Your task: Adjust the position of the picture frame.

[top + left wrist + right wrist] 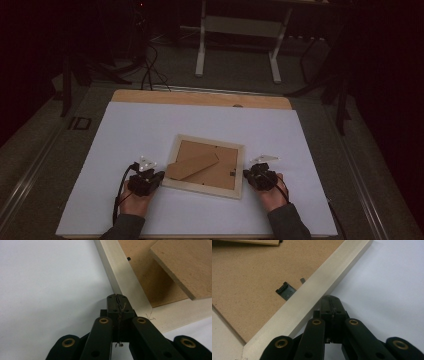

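Both grippers — left gripper & right gripper — jaws pressed together, empty, tips at picture frame edges.

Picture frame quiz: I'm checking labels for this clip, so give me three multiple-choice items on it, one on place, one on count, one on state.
1. Where does the picture frame lie?
A. between the two grippers
B. at the table's far edge
C. on the floor

2. How many metal clips does the right gripper view show on the backing board?
A. one
B. three
C. five

3. How do the left gripper's jaws stand?
A. wide open
B. shut, holding nothing
C. shut on the frame's stand

Key: 1 A, a gripper sits at each side of it; 2 A, a single clip by the rail; 3 B, the tips meet beside the frame.
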Demonstrator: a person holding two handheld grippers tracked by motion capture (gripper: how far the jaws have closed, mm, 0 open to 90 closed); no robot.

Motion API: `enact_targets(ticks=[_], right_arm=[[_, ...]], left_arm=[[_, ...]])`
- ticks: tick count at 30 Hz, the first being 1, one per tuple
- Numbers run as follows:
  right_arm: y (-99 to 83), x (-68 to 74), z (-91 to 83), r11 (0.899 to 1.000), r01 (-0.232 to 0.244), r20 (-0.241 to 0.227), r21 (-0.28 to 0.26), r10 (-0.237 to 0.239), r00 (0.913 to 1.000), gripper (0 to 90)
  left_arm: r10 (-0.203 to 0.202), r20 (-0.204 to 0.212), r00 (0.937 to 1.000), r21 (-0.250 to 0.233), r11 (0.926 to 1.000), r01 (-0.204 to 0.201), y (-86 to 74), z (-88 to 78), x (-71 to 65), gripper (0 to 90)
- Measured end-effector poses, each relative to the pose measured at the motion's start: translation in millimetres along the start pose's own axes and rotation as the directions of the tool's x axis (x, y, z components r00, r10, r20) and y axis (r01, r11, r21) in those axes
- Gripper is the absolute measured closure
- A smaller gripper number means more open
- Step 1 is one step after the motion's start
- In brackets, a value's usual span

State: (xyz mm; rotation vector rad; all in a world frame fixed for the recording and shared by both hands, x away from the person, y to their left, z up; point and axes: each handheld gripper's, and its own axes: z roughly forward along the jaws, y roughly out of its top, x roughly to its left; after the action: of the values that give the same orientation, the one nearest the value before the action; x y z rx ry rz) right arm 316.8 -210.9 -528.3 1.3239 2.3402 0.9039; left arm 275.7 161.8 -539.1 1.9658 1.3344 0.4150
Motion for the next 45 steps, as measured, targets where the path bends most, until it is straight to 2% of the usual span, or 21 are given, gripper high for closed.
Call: enact_targets(ticks=[21, 24, 27, 36, 45], right_arm=[[2.0, -2.2, 0.6, 1.0, -0.015, -0.013, 0.009, 0.015, 0.9998, 90.0], [5.0, -2.7, 2.8, 1.0, 0.002, -0.008, 0.009, -0.002, 1.0, 90.0], [7.6, -3.0, 5.0, 1.0, 0.0, -0.003, 0.01, 0.0, 1.0, 90.0], [10.8, -9.8, 8.8, 0.999, -0.041, -0.028, 0.0, 0.041, 0.9987, 90.0], [18.5, -10.7, 14.9, 0.999, -0.044, -0.01, -0.001, 0.044, 0.999, 90.0]], left_arm=[[-0.005, -0.002, 1.0, 0.001, 1.0, 0.005, 0.2, 0.3, -0.2, 90.0], [-0.011, -0.011, 0.9999, -0.007, 0.9999, 0.011, 0.3, 1.0, -0.9, 90.0], [-0.017, -0.012, 0.9998, -0.01, 0.9998, 0.017, 0.3, 1.5, -0.5, 90.0], [-0.021, -0.012, 0.9997, -0.02, 0.9996, 0.021, 0.9, 3.5, -1.7, 90.0], [-0.035, -0.001, 0.9994, -0.029, 0.999, 0.035, 5.0, 8.3, 3.3, 90.0]])
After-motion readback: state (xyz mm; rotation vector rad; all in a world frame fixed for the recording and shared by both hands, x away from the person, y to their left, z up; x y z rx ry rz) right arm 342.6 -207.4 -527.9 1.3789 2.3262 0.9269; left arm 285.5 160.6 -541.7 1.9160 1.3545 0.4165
